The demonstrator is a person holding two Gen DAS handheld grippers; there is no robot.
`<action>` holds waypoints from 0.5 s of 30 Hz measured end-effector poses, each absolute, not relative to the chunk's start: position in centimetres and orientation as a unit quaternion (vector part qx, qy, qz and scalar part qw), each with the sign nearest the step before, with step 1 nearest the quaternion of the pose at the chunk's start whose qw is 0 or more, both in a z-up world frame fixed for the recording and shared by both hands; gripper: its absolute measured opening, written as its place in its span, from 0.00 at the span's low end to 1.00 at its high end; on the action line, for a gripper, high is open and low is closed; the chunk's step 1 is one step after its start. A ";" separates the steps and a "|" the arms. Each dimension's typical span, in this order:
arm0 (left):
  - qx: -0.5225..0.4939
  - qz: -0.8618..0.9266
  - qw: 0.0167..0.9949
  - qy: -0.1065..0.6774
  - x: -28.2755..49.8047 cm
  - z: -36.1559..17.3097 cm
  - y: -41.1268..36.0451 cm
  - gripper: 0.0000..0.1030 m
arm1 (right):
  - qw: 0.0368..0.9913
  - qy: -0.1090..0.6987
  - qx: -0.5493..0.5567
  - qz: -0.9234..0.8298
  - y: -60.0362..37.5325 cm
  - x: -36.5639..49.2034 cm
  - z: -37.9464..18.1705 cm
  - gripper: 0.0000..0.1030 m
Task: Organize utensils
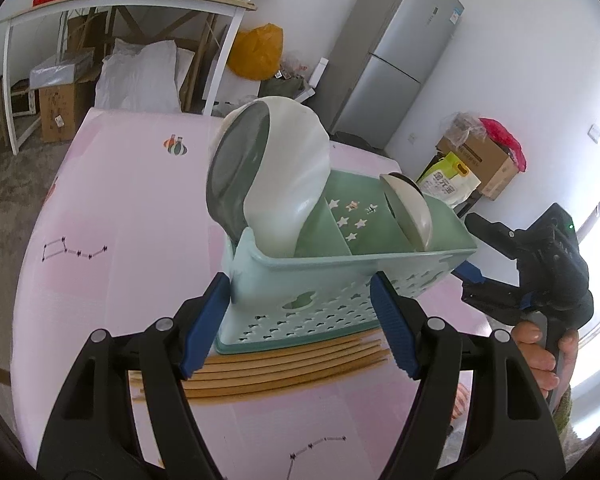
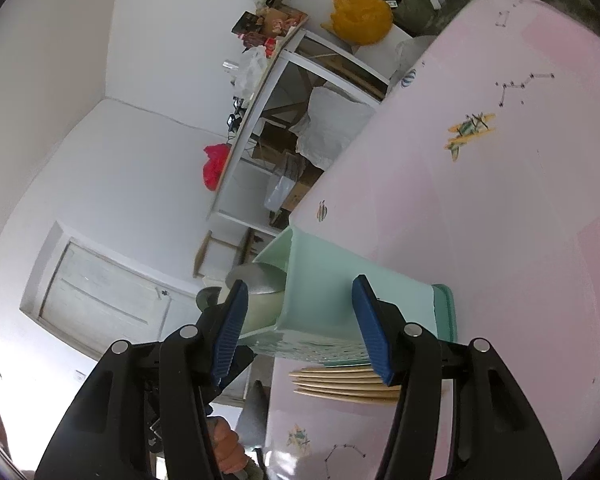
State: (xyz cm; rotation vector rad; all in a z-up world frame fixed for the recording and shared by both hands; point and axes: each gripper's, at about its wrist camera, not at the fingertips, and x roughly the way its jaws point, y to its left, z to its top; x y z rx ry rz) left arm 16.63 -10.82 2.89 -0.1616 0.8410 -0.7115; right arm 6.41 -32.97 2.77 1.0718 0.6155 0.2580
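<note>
Two claws face a pale green basket at the centre of the left wrist view, standing on a pink surface. The left claw stands wide, its blue pads on either side of the basket's near perforated wall, not clearly pressing it. The right claw is likewise parted around the basket's end in the lower centre of its view. A large white ladle leans out of the basket's left compartment; a smaller spoon sits at its right. Several wooden chopsticks lie flat just below the basket. A grey fridge stands upper right, a cluttered shelf upper left.
</note>
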 end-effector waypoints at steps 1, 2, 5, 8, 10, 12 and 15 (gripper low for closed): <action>-0.078 -0.338 0.848 0.400 16.3 2.9 -10.6 0.66 | 0.806 0.288 0.503 0.121 -32.9 6.2 2.7 0.52; -0.079 -0.338 0.848 0.401 16.1 2.9 -10.5 0.66 | 0.805 0.288 0.505 0.121 -32.8 6.0 2.7 0.52; -0.080 -0.337 0.848 0.401 15.6 2.9 -10.0 0.66 | 0.802 0.289 0.509 0.121 -32.4 5.6 2.6 0.52; -0.071 -0.336 0.852 0.394 15.4 2.9 -9.9 0.66 | 0.801 0.288 0.510 0.125 -32.2 5.5 2.5 0.52; -0.063 -0.334 0.857 0.388 15.6 2.9 -9.9 0.66 | 0.799 0.285 0.514 0.129 -32.1 5.8 2.3 0.52; -0.041 -0.331 0.866 0.371 15.7 2.8 -10.1 0.66 | 0.799 0.285 0.512 0.135 -32.0 6.2 2.1 0.52; -0.018 -0.330 0.874 0.356 15.3 2.6 -10.2 0.66 | 0.804 0.292 0.502 0.128 -31.6 6.6 2.0 0.52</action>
